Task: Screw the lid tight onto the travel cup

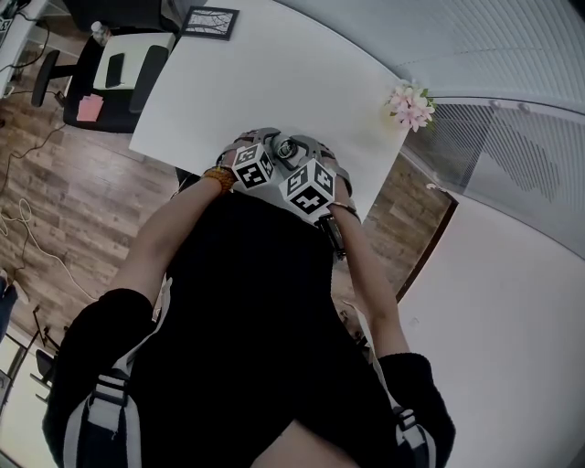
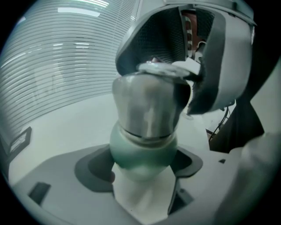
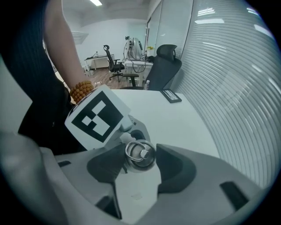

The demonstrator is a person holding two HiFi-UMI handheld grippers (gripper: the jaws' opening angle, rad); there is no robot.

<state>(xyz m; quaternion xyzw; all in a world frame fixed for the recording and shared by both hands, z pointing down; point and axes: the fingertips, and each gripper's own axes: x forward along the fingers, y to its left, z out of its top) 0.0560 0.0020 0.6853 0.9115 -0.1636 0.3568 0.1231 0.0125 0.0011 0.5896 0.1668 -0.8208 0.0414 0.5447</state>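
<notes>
A person in a black top stands at the near edge of a white table [image 1: 274, 73], both hand-held grippers brought together over a travel cup [image 2: 147, 114] held just above that edge. The left gripper [image 2: 141, 167] is clamped on the cup's pale green lower body, one jaw on each side, with the brushed-steel upper part rising beyond them and the cup roughly upright. The right gripper [image 3: 139, 159] comes down steeply from above, its jaws standing on either side of the lid [image 3: 140, 153], a round steel cap with a ring handle that sits on top of the cup. In the right gripper view the pads lie very close to the lid's rim and appear not to press on it, though the wide-angle picture leaves that narrow margin uncertain. A string of amber beads [image 3: 81, 91] circles the wrist of the left hand, just behind that gripper's marker cube [image 3: 99, 118]. At the table's right edge sits a small bunch of pink flowers [image 1: 410, 105]; a dark picture frame [image 1: 210, 22] lies at the far end, near a black office chair [image 1: 110, 69] on the wood floor.
</notes>
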